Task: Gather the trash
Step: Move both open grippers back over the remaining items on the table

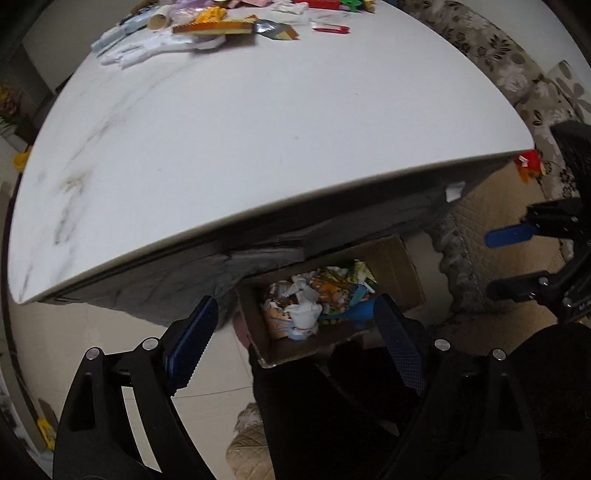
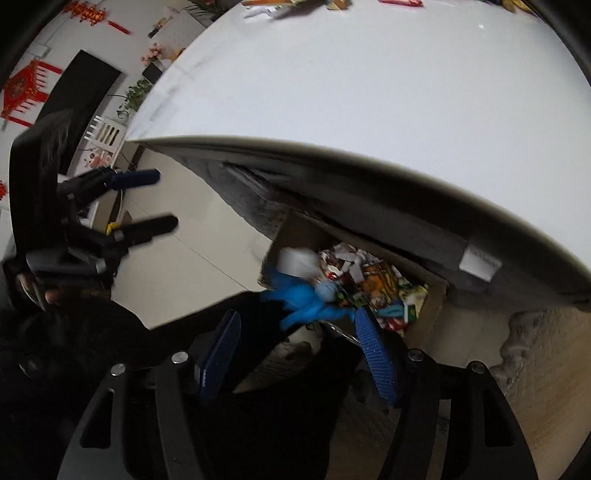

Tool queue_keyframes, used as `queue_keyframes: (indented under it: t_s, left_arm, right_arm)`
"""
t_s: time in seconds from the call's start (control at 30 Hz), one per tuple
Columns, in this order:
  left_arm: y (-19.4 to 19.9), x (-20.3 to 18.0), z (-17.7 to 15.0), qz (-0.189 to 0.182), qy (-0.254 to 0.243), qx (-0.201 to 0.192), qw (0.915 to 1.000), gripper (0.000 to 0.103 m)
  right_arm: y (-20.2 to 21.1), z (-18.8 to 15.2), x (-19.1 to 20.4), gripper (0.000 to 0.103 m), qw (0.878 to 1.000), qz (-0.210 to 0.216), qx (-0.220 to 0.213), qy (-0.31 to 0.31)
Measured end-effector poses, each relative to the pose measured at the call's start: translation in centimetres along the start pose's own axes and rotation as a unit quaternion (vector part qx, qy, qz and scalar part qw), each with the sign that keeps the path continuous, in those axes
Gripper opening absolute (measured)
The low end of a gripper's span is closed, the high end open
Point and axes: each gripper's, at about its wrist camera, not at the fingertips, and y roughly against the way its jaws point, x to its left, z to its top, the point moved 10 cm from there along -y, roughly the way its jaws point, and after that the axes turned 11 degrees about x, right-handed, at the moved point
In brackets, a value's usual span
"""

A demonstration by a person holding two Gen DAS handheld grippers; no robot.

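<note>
So: one cardboard box (image 1: 397, 266) on the floor under the white table's (image 1: 258, 129) edge, packed with crumpled tissues (image 1: 304, 312), snack wrappers (image 2: 380, 284) and a blue glove (image 2: 306, 302). Two grippers above it: left gripper (image 1: 295, 332) jaws apart, empty; right gripper (image 2: 299, 332) apart too, nothing held. More trash (image 1: 221, 26) sits on the table's far side.

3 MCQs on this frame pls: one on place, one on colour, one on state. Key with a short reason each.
1. Where is the cardboard box?
A. on the table
B. on the floor under the table edge
C. on a chair

2. Colour of the left gripper pads?
A. blue
B. red
C. green

3. State of the left gripper?
A. shut on a wrapper
B. open, nothing between the jaws
C. shut, empty

Key: B, the box sits below the white table rim; A, both pads are blue; B, the jaws stand wide above the trash in the box.
</note>
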Motion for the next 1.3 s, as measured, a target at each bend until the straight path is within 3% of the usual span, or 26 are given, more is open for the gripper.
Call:
queue_keyframes:
  t_s: [0.07, 0.2, 0.4, 0.57, 0.73, 0.83, 0.9, 1.03, 1.17, 1.27, 1.3]
  left_arm:
    - [1.5, 0.8, 0.7, 0.031, 0.004, -0.018, 0.9993, 0.084]
    - [5.2, 2.5, 2.8, 0.06, 0.034, -0.051, 0.9963, 0.084]
    - [11.3, 6.0, 8.2, 0.108, 0.088, -0.124, 0.9824, 0.089]
    - [14.1, 9.8, 13.6, 0.104, 0.13, -0.154, 0.9738, 0.09]
    - [13.7, 12.7, 18.1, 0.096, 0.139, -0.149, 0.9744, 0.09]
    - [12.8, 14.7, 21.1, 0.088, 0.143, -0.137, 0.9762, 0.09]
    - [11.9, 15.8, 22.9, 0.074, 0.148, -0.128, 0.9778, 0.09]
    - [10.5, 17.2, 24.6, 0.049, 0.141, -0.119, 0.9817, 0.09]
    - [8.8, 18.2, 25.2, 0.055, 0.107, -0.104, 0.9873, 0.09]
    - [7.9, 18.8, 25.5, 0.043, 0.1, -0.096, 0.9895, 0.09]
    - [7.5, 19.0, 25.6, 0.034, 0.1, -0.091, 0.9903, 0.09]
  right_arm:
    - [1.6, 0.2, 0.0, 0.065, 1.0, 0.002, -0.018, 0.001]
    - [6.3, 2.1, 1.0, 0.072, 0.997, -0.004, -0.076, 0.015]
    - [15.7, 9.3, 2.1, 0.092, 0.979, -0.028, -0.198, 0.035]
    - [21.4, 15.5, 0.0, 0.097, 0.959, -0.088, -0.27, -0.002]
    - [23.6, 21.5, -2.9, 0.097, 0.94, -0.131, -0.309, -0.055]
    - [23.4, 25.2, -6.0, 0.097, 0.927, -0.198, -0.312, -0.067]
    - [22.2, 27.8, -9.2, 0.097, 0.925, -0.223, -0.294, -0.091]
    - [20.4, 32.7, -15.9, 0.097, 0.924, -0.234, -0.255, -0.163]
    - [21.2, 36.0, -19.2, 0.096, 0.913, -0.212, -0.278, -0.21]
    - [20.4, 38.2, -20.5, 0.094, 0.921, -0.213, -0.249, -0.208]
    - [19.8, 38.8, -20.7, 0.087, 0.927, -0.211, -0.233, -0.207]
